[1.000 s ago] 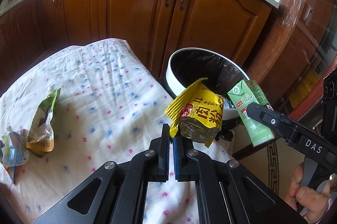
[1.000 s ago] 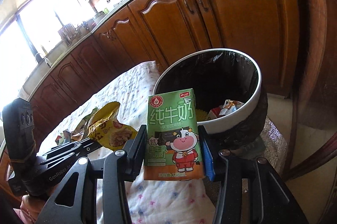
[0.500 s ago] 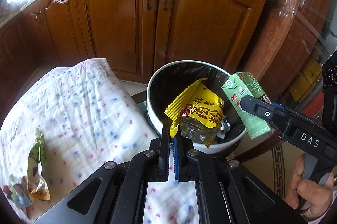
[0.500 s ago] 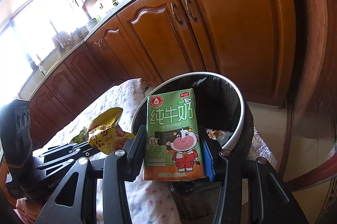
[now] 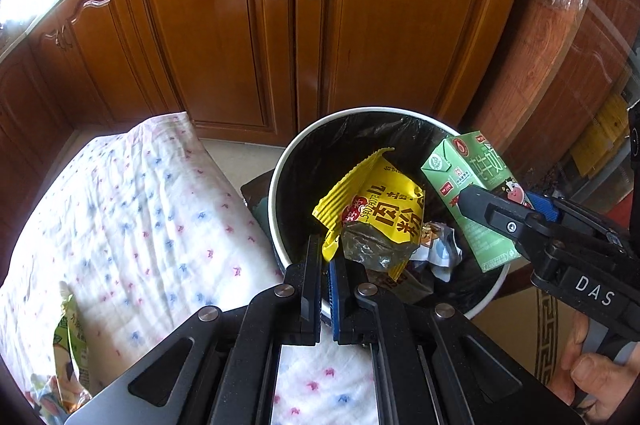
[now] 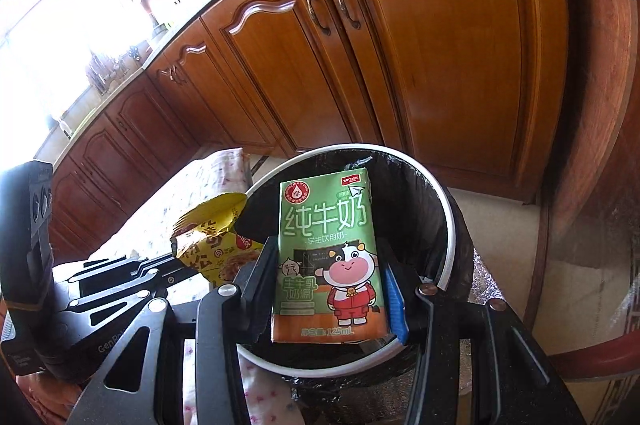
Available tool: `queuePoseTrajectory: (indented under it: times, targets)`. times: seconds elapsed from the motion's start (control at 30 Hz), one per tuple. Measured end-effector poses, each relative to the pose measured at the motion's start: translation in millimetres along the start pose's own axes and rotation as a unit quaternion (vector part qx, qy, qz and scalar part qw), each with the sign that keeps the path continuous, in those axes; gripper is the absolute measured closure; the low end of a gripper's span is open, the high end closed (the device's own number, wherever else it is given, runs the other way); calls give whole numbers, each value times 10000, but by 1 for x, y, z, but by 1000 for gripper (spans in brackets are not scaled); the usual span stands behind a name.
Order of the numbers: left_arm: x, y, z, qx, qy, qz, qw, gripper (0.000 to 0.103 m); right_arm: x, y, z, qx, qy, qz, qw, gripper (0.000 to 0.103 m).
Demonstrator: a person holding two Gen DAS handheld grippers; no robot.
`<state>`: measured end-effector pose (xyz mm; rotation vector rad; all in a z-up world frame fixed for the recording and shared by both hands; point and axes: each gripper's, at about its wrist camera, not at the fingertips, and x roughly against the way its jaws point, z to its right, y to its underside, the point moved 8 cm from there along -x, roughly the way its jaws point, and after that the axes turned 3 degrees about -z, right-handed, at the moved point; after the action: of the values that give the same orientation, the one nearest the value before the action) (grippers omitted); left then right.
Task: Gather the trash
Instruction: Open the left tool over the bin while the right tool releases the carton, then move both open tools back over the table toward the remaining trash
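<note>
Kitchen floor in front of brown wooden cabinet doors point(image 5: 224, 37), with a white cloth dotted with small pink and blue marks point(image 5: 132, 209) covering a low surface on the left. Just right of the cloth stands the round white-rimmed bin lined with a black bag point(image 5: 280, 169), some crumpled trash already at the bottom. Left gripper point(image 5: 329, 257) is fully closed, pinching the lower corner of a yellow crinkled snack wrapper with red and black print point(image 5: 380, 213); the wrapper's body fans up and away from the fingertips and hangs inside the rim line, over the bin's near-left part. Right gripper point(image 6: 326, 289) is clamped across the narrow sides of a green rectangular milk carton with a cartoon cow point(image 6: 328, 257), long axis running along the fingers, top pointing away from the hand. In the right wrist view the carton's base sits above the near rim and its top reaches over the black interior; in the left wrist view it overlaps the bin's right edge, tilted. Key relation: both items are above the opening, wrapper more central, carton closer to the right rim. My read: wrapper can drop as is, carton probably wants a slight push inward first or it may clip the rim. More pouches point(image 5: 68, 345) lie on the cloth's near-left corner, not yet collected.
</note>
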<state>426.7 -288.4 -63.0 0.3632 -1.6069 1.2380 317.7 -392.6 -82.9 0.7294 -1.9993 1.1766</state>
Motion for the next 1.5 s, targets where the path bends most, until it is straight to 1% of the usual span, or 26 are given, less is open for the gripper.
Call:
queuePoseTrajectory:
  times: [0.27,0.3,0.33,0.37,0.4,0.43,0.47,0.57,0.63,0.7,0.77,0.83,0.93,1.0,1.2,1.27,1.37,1.5]
  targets:
    - [-14,-2,1,4,19,-128,9999,101,-13,-4,7,-45,30,-129,9999,56]
    - [-14,-2,1,34,17,-124,9999,100,-14,-5,8,-63,50,-136,9999,56]
    - [-13,-2,-1,68,17,-114,9999,95,-15,-6,9,-79,58,-148,9998,54]
    - [-12,-2,-3,113,27,-114,9999,87,-16,-7,10,-108,53,-155,9998,53]
    - [-11,-2,-4,172,47,-96,9998,81,-16,-7,11,-156,16,-157,9998,53]
    - [-8,-2,-5,213,62,-60,9997,70,-15,-8,11,-208,-35,-154,9997,52]
    - [-7,-1,-7,246,57,-15,9997,67,-14,-7,12,-238,-45,-133,9996,52]
    - [2,4,-12,326,60,85,9994,67,-7,-6,12,-287,-57,-42,9996,46]
    - [8,12,-15,449,149,149,9988,67,-2,-4,11,-323,-127,17,9994,45]
    - [16,22,-20,582,231,207,9978,67,5,0,8,-331,-204,100,9992,45]
    - [25,36,-25,712,279,270,9967,67,12,5,4,-374,-310,210,9986,36]
    - [32,53,-30,865,289,310,9954,65,20,12,-2,-400,-414,337,9978,32]
    - [42,83,-41,1084,259,335,9932,60,29,25,-14,-386,-579,462,9965,31]
    - [50,103,-48,1207,211,359,9918,60,32,36,-24,-365,-691,498,9957,31]
    - [77,156,-77,1544,7,422,9871,59,26,74,-59,-303,-1047,217,9938,28]
    - [88,168,-85,1603,-90,467,9859,57,23,87,-72,-238,-1137,141,9931,28]
    - [107,186,-100,1721,-242,556,9832,56,21,103,-92,-127,-1267,81,9918,27]
    - [130,208,-123,1930,-370,649,9784,56,14,119,-116,32,-1436,14,9896,20]
